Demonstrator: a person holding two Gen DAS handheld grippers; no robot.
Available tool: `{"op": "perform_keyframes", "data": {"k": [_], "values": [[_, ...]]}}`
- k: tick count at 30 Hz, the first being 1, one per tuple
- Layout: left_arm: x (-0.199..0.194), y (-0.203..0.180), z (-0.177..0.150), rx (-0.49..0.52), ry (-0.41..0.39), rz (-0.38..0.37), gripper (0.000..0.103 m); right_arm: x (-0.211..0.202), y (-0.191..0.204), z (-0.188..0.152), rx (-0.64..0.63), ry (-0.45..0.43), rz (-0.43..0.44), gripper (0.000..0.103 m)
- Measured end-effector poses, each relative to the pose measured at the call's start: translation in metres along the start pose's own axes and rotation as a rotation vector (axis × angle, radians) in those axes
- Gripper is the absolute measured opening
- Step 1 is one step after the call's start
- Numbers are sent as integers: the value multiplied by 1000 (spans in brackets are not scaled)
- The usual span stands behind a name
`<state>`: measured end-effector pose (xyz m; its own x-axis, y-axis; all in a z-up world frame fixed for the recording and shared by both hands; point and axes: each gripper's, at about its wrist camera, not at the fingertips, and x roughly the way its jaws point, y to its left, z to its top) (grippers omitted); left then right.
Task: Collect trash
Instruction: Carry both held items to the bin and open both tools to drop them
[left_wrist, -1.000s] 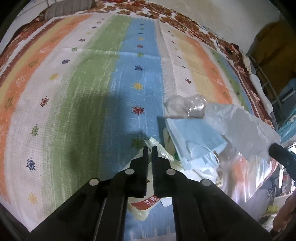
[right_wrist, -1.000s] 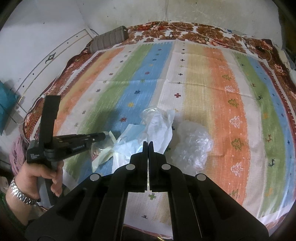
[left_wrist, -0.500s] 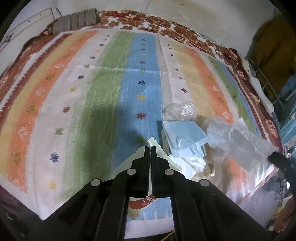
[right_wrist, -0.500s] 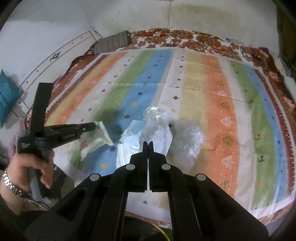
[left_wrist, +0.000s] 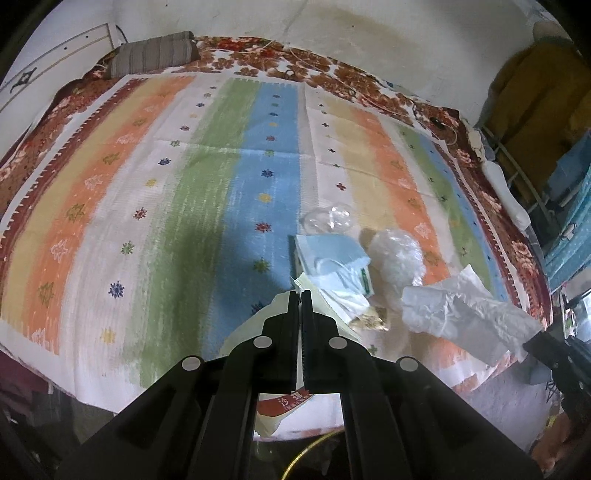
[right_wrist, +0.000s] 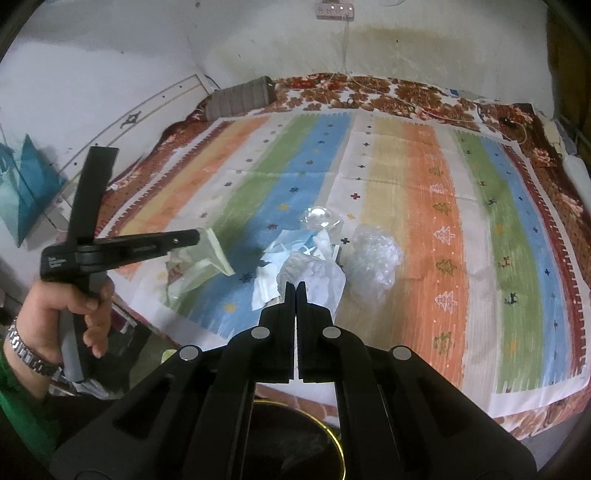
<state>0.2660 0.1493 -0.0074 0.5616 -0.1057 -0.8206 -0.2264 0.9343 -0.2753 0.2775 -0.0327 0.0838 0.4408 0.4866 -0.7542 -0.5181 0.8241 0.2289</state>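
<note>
Above the near edge of the striped bedspread (right_wrist: 424, 229), the left gripper (left_wrist: 300, 295) was clamped on a pale wrapper (right_wrist: 207, 254) and the right gripper (right_wrist: 295, 286) on white tissue (right_wrist: 314, 275), both directly over the dark bin (right_wrist: 295, 435) below, other trash lying beyond

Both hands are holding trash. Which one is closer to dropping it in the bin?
Right, probably. The right gripper, jaws shut on the white tissue, hangs just above the gold-rimmed bin. The left gripper, shut on the pale green wrapper, is off to the side over the edge of the striped bedspread.
</note>
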Motion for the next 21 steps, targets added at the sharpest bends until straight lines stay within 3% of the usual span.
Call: {"op": "perform_keyframes", "data": {"k": [21], "values": [[-60, -38, -46, 4, -95, -85, 1, -53, 23, -38, -45, -76, 15, 0]]}}
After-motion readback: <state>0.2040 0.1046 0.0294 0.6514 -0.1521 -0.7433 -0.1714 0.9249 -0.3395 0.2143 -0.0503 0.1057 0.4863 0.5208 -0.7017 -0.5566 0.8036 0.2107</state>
